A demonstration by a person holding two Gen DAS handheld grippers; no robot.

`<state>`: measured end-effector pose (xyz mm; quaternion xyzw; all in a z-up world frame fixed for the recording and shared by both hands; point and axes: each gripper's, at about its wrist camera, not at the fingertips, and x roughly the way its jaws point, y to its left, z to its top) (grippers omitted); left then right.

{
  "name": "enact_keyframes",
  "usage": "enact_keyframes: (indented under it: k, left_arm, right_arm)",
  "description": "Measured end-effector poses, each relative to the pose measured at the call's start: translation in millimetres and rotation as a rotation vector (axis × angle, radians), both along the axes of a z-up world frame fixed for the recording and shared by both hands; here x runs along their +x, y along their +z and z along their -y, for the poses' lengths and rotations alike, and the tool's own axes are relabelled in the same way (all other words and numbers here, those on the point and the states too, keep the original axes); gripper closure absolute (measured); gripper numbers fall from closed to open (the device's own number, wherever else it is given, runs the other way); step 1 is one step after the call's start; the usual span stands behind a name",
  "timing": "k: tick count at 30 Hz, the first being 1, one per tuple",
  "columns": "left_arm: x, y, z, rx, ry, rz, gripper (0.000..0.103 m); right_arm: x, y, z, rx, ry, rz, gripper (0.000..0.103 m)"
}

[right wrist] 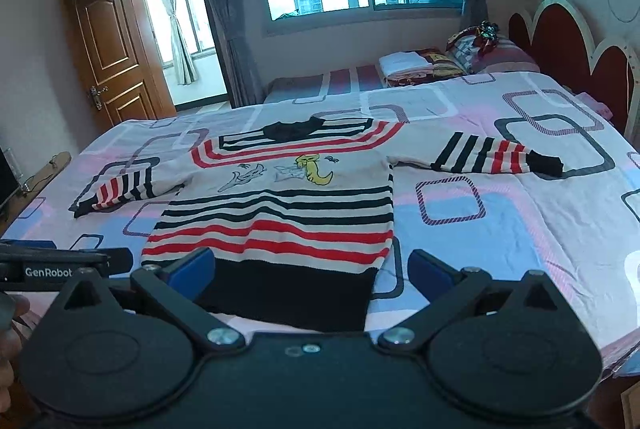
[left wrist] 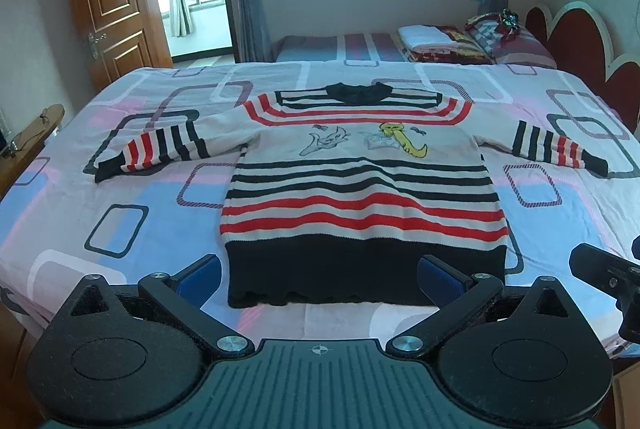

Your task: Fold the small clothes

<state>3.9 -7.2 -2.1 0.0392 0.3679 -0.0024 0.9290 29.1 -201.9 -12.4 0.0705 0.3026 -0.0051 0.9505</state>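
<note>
Sweater (left wrist: 360, 185) lies flat, collar away, sleeves spread sideways.

A striped sweater (right wrist: 276, 205) lies flat on the bed (right wrist: 520, 221), sleeves spread, black hem nearest. The right hand-held gripper (right wrist: 312, 269) hovers over that hem, jaws wide apart. At far left, probably the left hand-held gripper (right wrist: 64, 267).

Sweater: the striped knit sweater (left wrist: 360, 189) lies flat on the bed (left wrist: 120, 197), hem nearest the jaws, collar farthest, sleeves spread to either side.
Left gripper (left wrist: 319, 271): jaws straddle the hem.
Right gripper (right wrist: 312, 271): jaws at the hem's right corner.
Folded white cloth pile (left wrist: 424, 37): beyond the sweater, far right, on a second bed.
Brown wooden door (left wrist: 112, 1): far left.
</note>
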Motion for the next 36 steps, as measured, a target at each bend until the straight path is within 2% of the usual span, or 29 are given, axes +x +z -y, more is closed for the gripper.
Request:
enact_keyframes:
  k: [36]
  left_arm:
    - [9.5,-11.8,-2.3,-0.001,-0.002,-0.037,0.0]
  right_arm:
    - [10.0,-7.9,-1.4,0.007,0.002,-0.03,0.001]
